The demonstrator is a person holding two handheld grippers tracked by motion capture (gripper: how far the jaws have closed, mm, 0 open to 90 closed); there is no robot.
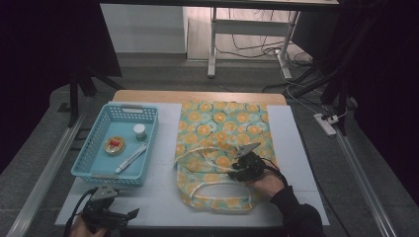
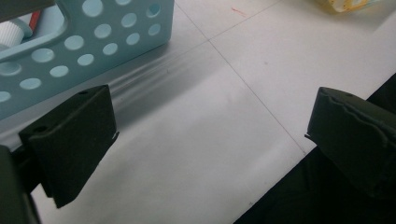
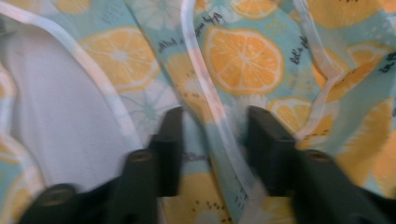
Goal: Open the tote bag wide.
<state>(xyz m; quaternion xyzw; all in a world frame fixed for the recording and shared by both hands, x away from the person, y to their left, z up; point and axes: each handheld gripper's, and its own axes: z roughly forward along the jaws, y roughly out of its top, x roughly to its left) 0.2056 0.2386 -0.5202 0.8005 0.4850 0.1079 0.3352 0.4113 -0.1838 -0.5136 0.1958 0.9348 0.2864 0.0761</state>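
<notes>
A cloth bag [image 1: 222,133] printed with orange slices on pale blue lies flat on the white mat, its white straps looping toward the near edge. My right gripper [image 1: 237,168] rests on the bag's lower middle. In the right gripper view its jaws [image 3: 212,126] stand apart with a white strap [image 3: 201,79] and a fold of the printed cloth running between them, and the pads do not press on it. My left gripper [image 1: 129,215] sits at the mat's near left corner, open [image 2: 212,112] over bare mat with nothing between its fingers.
A light blue perforated basket [image 1: 84,163] stands at the left and holds a small white-capped jar [image 1: 140,132], a round tin [image 1: 114,144] and a white tube [image 1: 131,158]. Its wall [image 2: 116,32] is close ahead of the left gripper. White mat [image 1: 291,148] borders the bag on the right.
</notes>
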